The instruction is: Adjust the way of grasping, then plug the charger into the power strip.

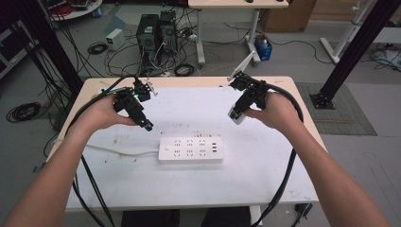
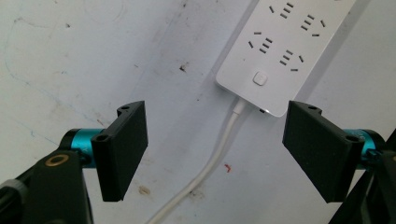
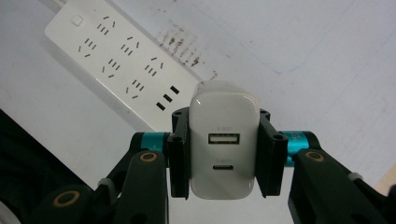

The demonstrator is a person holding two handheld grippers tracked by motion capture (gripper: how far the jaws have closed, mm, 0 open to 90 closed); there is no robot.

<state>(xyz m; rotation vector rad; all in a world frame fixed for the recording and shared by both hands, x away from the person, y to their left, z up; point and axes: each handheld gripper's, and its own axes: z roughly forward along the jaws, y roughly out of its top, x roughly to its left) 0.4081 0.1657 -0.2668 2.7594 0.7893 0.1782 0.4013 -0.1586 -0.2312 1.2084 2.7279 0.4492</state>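
White tabletop (image 1: 265,165), scuffed and stained, above a floor strewn with cables: at left, your left gripper (image 1: 147,125) hovers with its jaws spread wide and nothing between them, just above the cord end of the power strip (image 1: 191,150) lying flat at mid-table. At right, your right gripper (image 1: 235,116) clamps a white USB charger (image 3: 224,149) by its sides, held above and apart from the strip. You appear mid-carry; plugging in likely calls for lining its prongs up over a socket, perhaps while bracing the strip.
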